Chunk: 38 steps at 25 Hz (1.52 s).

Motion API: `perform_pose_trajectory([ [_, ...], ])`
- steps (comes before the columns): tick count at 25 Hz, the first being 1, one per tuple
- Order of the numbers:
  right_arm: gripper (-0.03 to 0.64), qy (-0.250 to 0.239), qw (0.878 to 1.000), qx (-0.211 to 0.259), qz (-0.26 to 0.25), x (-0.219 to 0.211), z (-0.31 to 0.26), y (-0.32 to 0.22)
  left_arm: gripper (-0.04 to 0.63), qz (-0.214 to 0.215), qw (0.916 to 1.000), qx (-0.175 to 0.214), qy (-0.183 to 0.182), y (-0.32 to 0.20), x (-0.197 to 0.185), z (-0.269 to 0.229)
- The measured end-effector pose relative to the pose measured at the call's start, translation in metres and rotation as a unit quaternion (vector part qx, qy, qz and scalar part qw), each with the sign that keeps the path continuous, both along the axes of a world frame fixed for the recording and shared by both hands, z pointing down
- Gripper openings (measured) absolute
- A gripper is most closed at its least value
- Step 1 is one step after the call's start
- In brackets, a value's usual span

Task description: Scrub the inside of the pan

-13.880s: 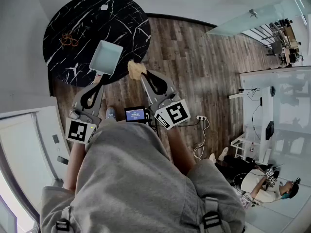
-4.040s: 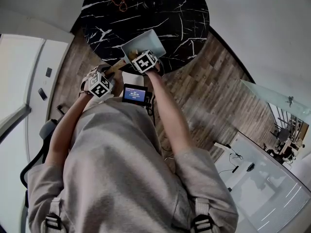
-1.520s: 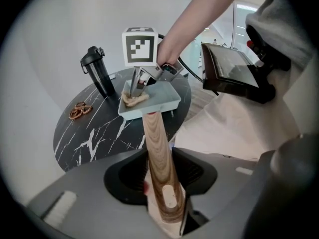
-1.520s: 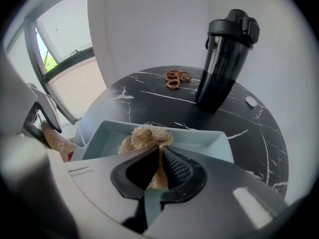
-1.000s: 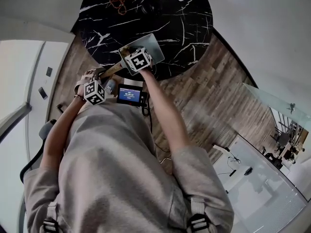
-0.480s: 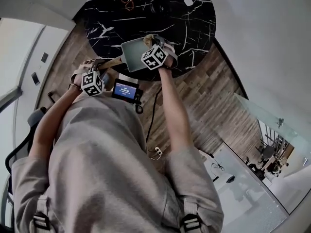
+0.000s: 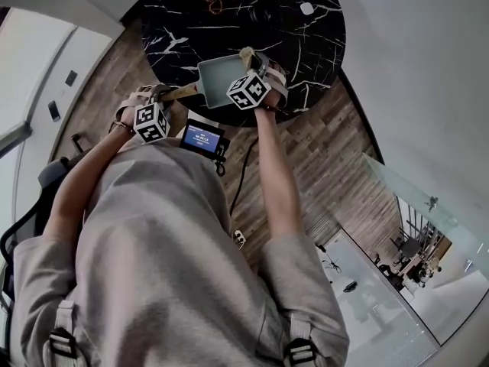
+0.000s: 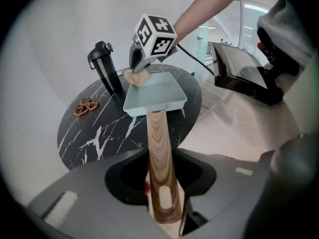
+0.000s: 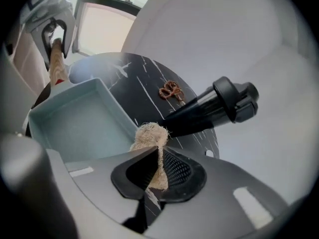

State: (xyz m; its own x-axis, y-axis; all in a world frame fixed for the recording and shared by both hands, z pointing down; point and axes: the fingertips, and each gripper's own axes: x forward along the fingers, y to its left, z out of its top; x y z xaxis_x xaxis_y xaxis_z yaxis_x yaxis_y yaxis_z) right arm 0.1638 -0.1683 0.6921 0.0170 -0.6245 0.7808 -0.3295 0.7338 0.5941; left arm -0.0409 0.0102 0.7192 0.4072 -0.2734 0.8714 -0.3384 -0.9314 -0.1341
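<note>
A pale blue square pan (image 7: 216,73) sits at the near edge of the black marble table (image 7: 306,37). My left gripper (image 7: 155,98) is shut on its wooden handle (image 8: 158,153), and its jaws have just been closing a little on it. From the left gripper view the pan (image 8: 154,91) lies straight ahead. My right gripper (image 7: 247,58) is shut on a tan fibre scrub pad (image 9: 152,136) and points steeply down. It holds the pad (image 8: 137,77) at the pan's far rim, by a corner. The pan's inside (image 9: 75,123) looks bare.
A black bottle (image 8: 105,66) stands behind the pan, with a brown bead string (image 8: 85,106) beside it. A small white disc (image 7: 306,8) lies further back. A small screen device (image 7: 200,138) hangs at the person's chest, over wooden floor.
My right gripper has moved across the pan from its near side to the far rim and rolled, carrying the pad. The left gripper and the handle have stayed put.
</note>
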Motion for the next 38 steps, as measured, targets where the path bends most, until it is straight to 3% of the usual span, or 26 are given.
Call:
perform_pose_trajectory([
  [4,0.045,0.030,0.999,-0.038,-0.018,0.006,0.021,0.009,0.132,-0.020,0.9998,-0.008,-0.004,-0.004,-0.002,0.001],
  [9,0.044,0.039,0.993,-0.108,-0.028,0.010,0.029,0.024,0.133,-0.070,0.9962,-0.050,0.011,-0.005,-0.005,0.003],
  [14,0.044,0.033,0.983,-0.182,-0.013,0.016,0.046,0.060,0.133,-0.074,0.9960,-0.049,0.009,-0.007,-0.005,0.004],
  [21,0.043,-0.065,0.967,-0.225,0.101,0.015,0.048,0.083,0.135,-0.076,0.9958,-0.049,0.011,-0.006,-0.005,0.004],
  [30,0.043,-0.133,0.946,-0.272,0.116,-0.042,0.051,0.116,0.135,-0.074,0.9962,-0.046,0.009,-0.007,-0.007,0.005],
  [34,0.043,-0.196,0.926,-0.288,0.144,-0.070,0.051,0.128,0.136,-0.065,0.9969,-0.042,0.011,-0.008,-0.005,0.006],
  [38,0.041,-0.271,0.899,-0.265,0.220,-0.062,0.029,0.123,0.171,-0.034,0.9985,-0.033,0.028,-0.006,-0.003,-0.002],
])
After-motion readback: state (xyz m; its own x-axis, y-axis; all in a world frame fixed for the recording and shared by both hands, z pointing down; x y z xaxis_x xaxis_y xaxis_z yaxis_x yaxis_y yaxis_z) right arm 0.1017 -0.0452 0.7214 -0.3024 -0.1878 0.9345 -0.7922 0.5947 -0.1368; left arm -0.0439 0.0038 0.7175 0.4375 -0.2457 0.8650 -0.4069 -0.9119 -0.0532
